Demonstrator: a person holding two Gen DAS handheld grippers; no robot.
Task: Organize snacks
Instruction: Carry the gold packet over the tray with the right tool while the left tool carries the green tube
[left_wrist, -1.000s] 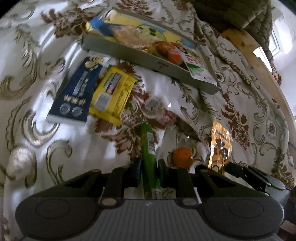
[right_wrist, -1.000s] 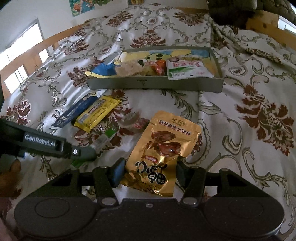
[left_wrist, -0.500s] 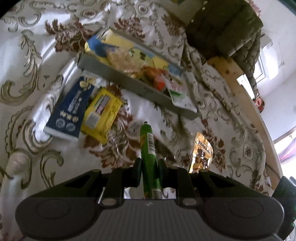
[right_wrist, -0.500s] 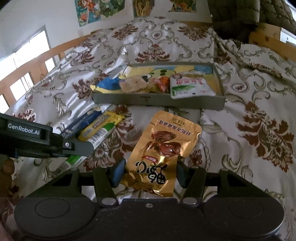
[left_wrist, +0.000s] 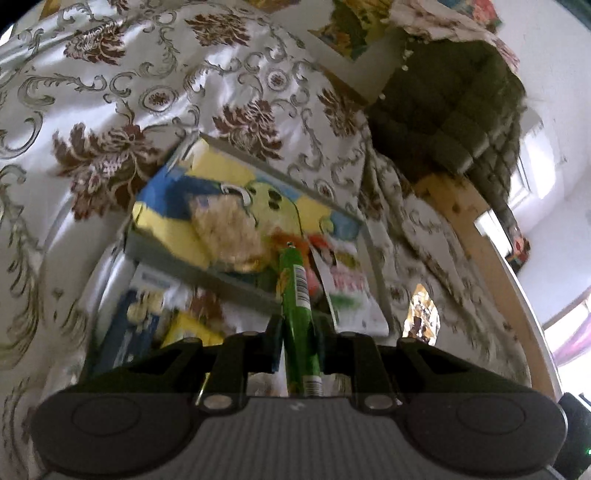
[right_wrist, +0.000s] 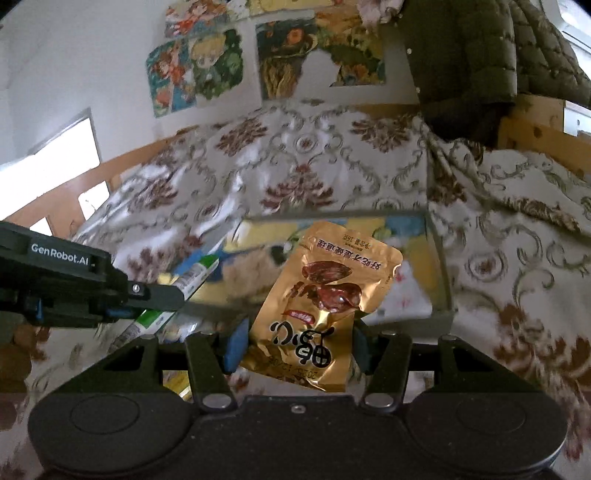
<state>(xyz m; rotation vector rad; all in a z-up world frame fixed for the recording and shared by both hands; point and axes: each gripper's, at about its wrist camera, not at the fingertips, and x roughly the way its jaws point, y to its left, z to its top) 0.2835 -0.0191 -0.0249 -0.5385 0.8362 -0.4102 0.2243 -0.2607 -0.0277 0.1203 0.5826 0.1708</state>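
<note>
We see the green snack stick clamped between the closed fingers of the left gripper, its tip pointing forward over the near wall of the grey tray. From the right wrist the same stick juts out past the left gripper's black body, up off the bedspread and near the tray's left end.

The gold pouch sits upright between the right gripper's blue-padded fingers, which press on its lower edges; its upper part hangs in front of the tray and hides much of the inside from that view. In the left wrist view a sliver of the pouch shows just right of the tray.

Inside the tray we make out a blue and yellow packet, a pale crumbly snack in a clear wrapper, something orange-red partly behind the stick, and a white sachet with green print at the right end. On the bedspread just before the tray lie a dark blue packet and a yellow packet, both blurred and partly covered by the left gripper's body.

Behind the bed are a wooden bed frame, a dark quilted jacket and cartoon posters on the wall.
</note>
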